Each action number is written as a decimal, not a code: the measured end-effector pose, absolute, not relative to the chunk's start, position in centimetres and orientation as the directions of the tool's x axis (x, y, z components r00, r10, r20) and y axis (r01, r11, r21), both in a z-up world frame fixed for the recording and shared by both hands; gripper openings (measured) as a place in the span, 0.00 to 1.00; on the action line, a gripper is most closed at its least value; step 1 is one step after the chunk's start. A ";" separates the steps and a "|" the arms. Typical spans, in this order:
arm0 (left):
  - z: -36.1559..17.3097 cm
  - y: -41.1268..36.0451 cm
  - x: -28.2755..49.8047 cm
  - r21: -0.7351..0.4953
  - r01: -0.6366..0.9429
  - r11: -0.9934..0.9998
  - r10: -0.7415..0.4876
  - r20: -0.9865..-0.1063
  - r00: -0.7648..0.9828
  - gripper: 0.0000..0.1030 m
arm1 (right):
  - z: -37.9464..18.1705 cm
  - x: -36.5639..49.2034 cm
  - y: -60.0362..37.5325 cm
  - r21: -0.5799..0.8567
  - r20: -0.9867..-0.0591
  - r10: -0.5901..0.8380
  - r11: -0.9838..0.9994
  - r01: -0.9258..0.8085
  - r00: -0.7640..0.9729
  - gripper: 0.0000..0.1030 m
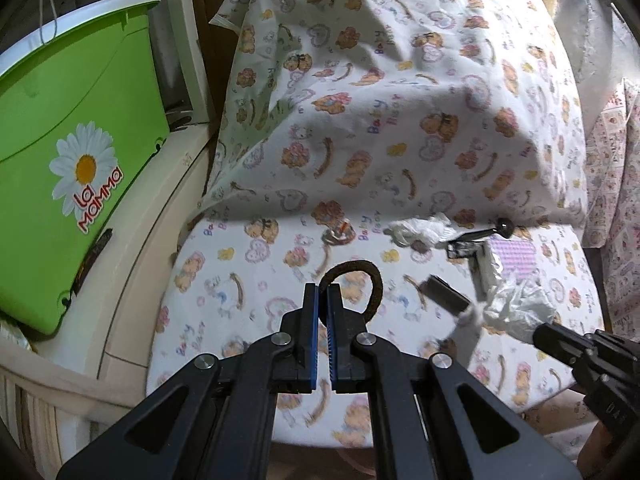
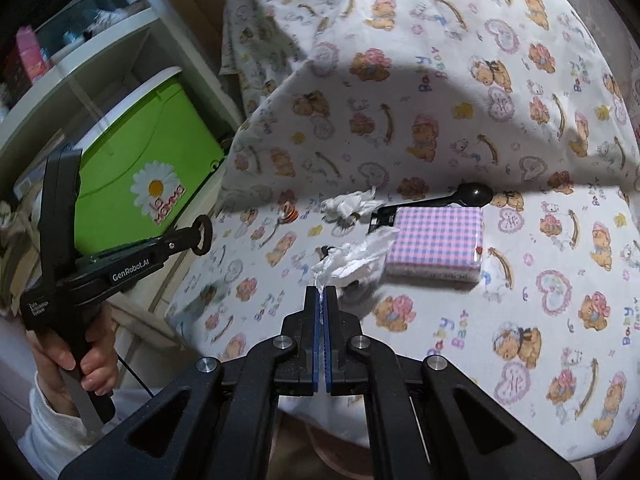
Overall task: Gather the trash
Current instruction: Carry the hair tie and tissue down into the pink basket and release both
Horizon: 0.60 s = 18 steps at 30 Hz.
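My left gripper (image 1: 322, 292) is clamped tight on a dark brown loop (image 1: 360, 276) – looks like a hair tie or leather ring, can't tell which. The loop sticks out past the tips and curls to the right, held above the teddy-print sheet (image 1: 248, 300). From the right wrist cam I see that same gripper (image 2: 203, 236) side-on w/ the loop (image 2: 204, 234) at its tip, in front of the green bin (image 2: 132, 152), & my left hand (image 2: 86, 364) round the handle.

My right gripper (image 2: 321, 294) is closed on a corner of a crumpled white tissue (image 2: 360, 254); the rest of the wad hangs just beyond the tips, blurred. The left cam shows it (image 1: 516, 304) w/ the right gripper (image 1: 540, 334) reaching in from the lower right.

Landmark = pink checked pack (image 2: 436, 240) lying flat on the sheet. The held tissue is just beside its near-left corner. A 2nd crumpled tissue (image 2: 348, 204) lies to the pack's left, a bit farther back. A black spoon (image 2: 440, 198) lies along the pack's far edge, bowl to the right. Small orange/white scrap (image 2: 289, 213) sits well left of the pack, past the 2nd tissue. A dark flat bit (image 1: 446, 290) shows near the pack in the left cam; can't tell what it is. The green bin, w/ a daisy sticker, stands far left of the pack, off the bed.
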<state>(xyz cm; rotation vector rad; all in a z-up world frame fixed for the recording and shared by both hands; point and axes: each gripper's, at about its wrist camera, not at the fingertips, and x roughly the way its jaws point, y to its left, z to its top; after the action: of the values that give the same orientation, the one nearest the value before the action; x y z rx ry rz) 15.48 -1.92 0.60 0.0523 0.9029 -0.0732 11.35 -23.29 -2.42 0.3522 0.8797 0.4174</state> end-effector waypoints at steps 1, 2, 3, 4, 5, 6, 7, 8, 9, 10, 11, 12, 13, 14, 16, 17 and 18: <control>0.6 -2.1 15.1 0.010 0.086 0.996 -0.045 -0.784 0.619 0.03 | -2.3 10.9 -23.0 0.455 -0.662 0.489 0.864 -0.215 0.568 0.02; 0.5 -2.3 14.8 0.009 0.086 0.996 -0.047 -0.784 0.619 0.03 | -2.1 10.5 -22.8 0.454 -0.659 0.495 0.862 -0.226 0.566 0.02; 0.3 -2.7 14.4 0.013 0.094 0.996 -0.048 -0.786 0.616 0.03 | -2.0 10.0 -22.7 0.460 -0.655 0.507 0.856 -0.236 0.560 0.02; 0.0 -3.0 14.0 0.020 0.104 0.994 -0.048 -0.788 0.613 0.03 | -2.0 9.6 -22.7 0.464 -0.654 0.512 0.853 -0.239 0.556 0.02; -0.2 -3.3 13.6 0.028 0.106 0.994 -0.043 -0.789 0.613 0.03 | -2.0 9.2 -22.7 0.466 -0.657 0.513 0.852 -0.238 0.553 0.02; -0.3 -3.4 13.2 0.032 0.104 0.994 -0.038 -0.789 0.613 0.03 | -2.0 8.8 -22.5 0.462 -0.660 0.512 0.854 -0.240 0.550 0.02; -0.5 -3.4 12.7 0.026 0.107 0.994 -0.045 -0.791 0.610 0.03 | -1.9 8.4 -22.3 0.455 -0.662 0.512 0.855 -0.249 0.548 0.02; -0.6 -3.4 12.3 0.011 0.113 0.994 -0.060 -0.795 0.604 0.03 | -1.7 7.7 -22.0 0.441 -0.664 0.511 0.857 -0.265 0.546 0.02; -0.8 -3.3 11.8 -0.014 0.118 0.993 -0.082 -0.803 0.591 0.03 | -1.5 7.4 -21.8 0.433 -0.665 0.510 0.859 -0.275 0.545 0.02; -1.0 -3.1 11.4 -0.032 0.118 0.992 -0.095 -0.809 0.581 0.03 | -1.4 6.9 -21.7 0.426 -0.664 0.513 0.857 -0.288 0.545 0.02; -1.3 -3.0 11.0 -0.046 0.114 0.992 -0.103 -0.815 0.570 0.03 | -1.3 6.5 -21.6 0.427 -0.663 0.516 0.856 -0.293 0.542 0.02; -1.6 -2.8 10.6 -0.052 0.109 0.993 -0.104 -0.822 0.560 0.03 | -1.3 6.0 -21.6 0.435 -0.663 0.525 0.850 -0.296 0.534 0.02; -1.9 -2.7 10.2 -0.054 0.104 0.993 -0.103 -0.826 0.553 0.03 | -1.4 5.7 -21.6 0.447 -0.663 0.534 0.844 -0.295 0.525 0.02; -2.1 -2.5 9.7 -0.063 0.098 0.993 -0.107 -0.831 0.546 0.03 | -1.6 5.3 -21.7 0.467 -0.663 0.548 0.835 -0.291 0.510 0.02; -2.6 -2.0 9.0 -0.085 0.082 0.993 -0.115 -0.837 0.535 0.03 | -2.1 4.7 -21.8 0.495 -0.665 0.567 0.822 -0.281 0.487 0.02; -2.8 -1.8 8.7 -0.093 0.075 0.993 -0.119 -0.841 0.527 0.03 | -2.3 4.3 -21.7 0.496 -0.670 0.567 0.822 -0.279 0.479 0.02; -2.9 -1.7 8.4 -0.099 0.070 0.993 -0.121 -0.844 0.522 0.03 | -2.4 4.0 -21.6 0.489 -0.675 0.564 0.825 -0.283 0.476 0.02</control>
<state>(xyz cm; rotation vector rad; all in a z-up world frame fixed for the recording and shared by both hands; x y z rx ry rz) 8.38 -1.65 -2.92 -0.0552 1.0152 -0.1148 3.97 -21.56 -2.36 0.3318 0.9424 0.5290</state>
